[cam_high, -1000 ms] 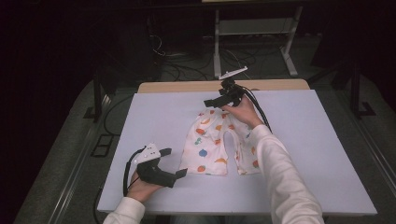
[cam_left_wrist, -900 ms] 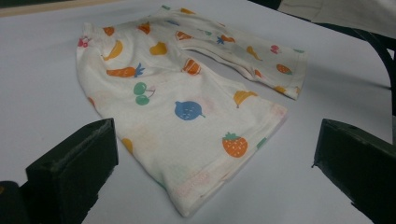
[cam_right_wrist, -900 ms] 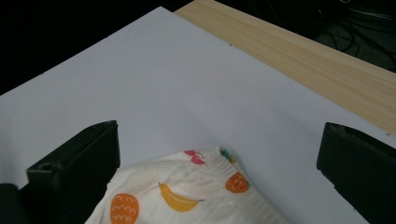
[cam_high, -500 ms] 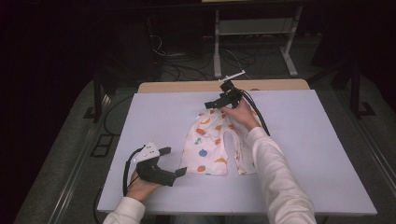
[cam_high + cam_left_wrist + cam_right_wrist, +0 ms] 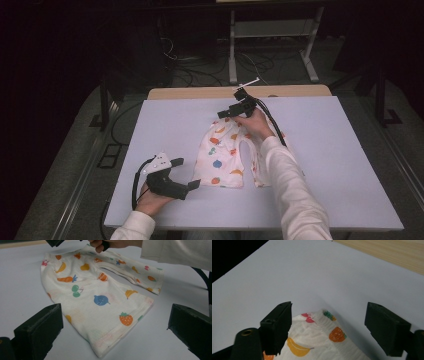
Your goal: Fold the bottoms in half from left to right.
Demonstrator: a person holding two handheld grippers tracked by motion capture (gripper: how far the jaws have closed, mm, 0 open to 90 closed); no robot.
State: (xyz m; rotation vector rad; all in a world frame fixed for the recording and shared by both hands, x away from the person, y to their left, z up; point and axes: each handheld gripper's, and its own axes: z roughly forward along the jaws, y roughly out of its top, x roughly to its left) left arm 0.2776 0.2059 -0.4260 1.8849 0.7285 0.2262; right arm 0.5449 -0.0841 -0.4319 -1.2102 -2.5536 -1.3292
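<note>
Lowered onto the waistband, the right gripper [image 5: 226,114] has been closing, jaws still apart around the white fruit-print cotton trousers [image 5: 225,157]; legs point toward the person on the lavender tabletop [image 5: 340,150]. The left gripper [image 5: 187,172] hangs open, empty.

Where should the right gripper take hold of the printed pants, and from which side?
Probably at the ribbed waistband corner of the pants, coming from above at the far end. The pants lie flat on the table, and that corner lifts slightly. The right gripper has just been closing its jaws around it, not yet pinching.
</note>
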